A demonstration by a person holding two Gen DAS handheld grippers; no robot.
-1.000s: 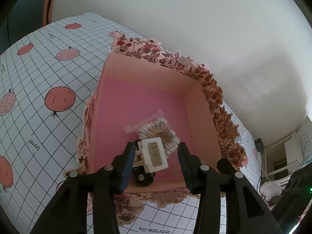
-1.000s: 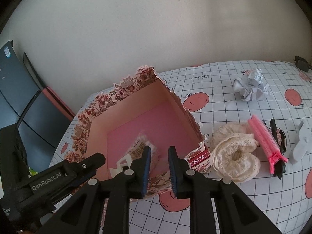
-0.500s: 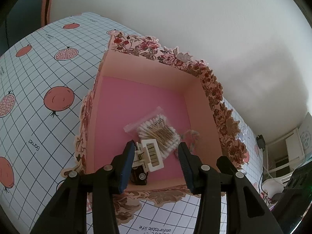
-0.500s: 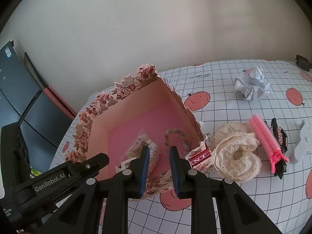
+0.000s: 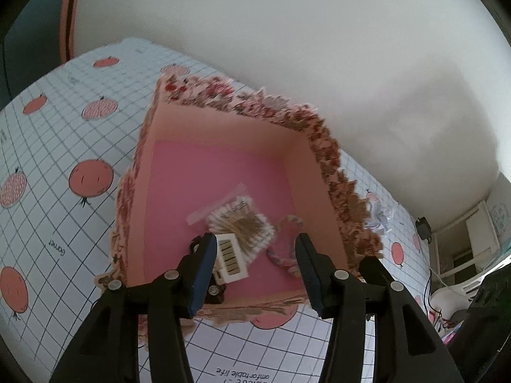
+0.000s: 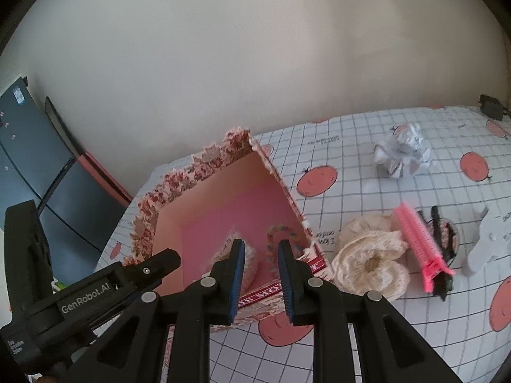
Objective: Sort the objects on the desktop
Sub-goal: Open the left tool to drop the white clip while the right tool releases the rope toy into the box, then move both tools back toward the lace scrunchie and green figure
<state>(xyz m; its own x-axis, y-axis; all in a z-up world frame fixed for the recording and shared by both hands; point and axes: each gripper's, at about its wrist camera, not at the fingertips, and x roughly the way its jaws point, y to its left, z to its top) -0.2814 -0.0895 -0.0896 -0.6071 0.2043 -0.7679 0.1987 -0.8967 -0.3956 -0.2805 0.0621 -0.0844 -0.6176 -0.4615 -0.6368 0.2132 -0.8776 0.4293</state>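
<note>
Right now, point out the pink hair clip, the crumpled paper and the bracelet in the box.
pink hair clip (image 6: 418,242), right wrist view, mid-body.
crumpled paper (image 6: 403,154), right wrist view, centre.
bracelet (image 5: 281,257), left wrist view, lower loop.

"GenRobot.AI" on the left gripper (image 6: 86,296); "Garnet" on the tablecloth (image 5: 57,246)

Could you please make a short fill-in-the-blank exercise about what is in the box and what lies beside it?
1. The bag of cotton swabs lies inside the ___.
2. The floor of the box is ___.
3. The long hair clip on the table beside the cream scrunchie is ___.
4. The left gripper holds ___.

Missing words: box; pink; pink; nothing
</note>
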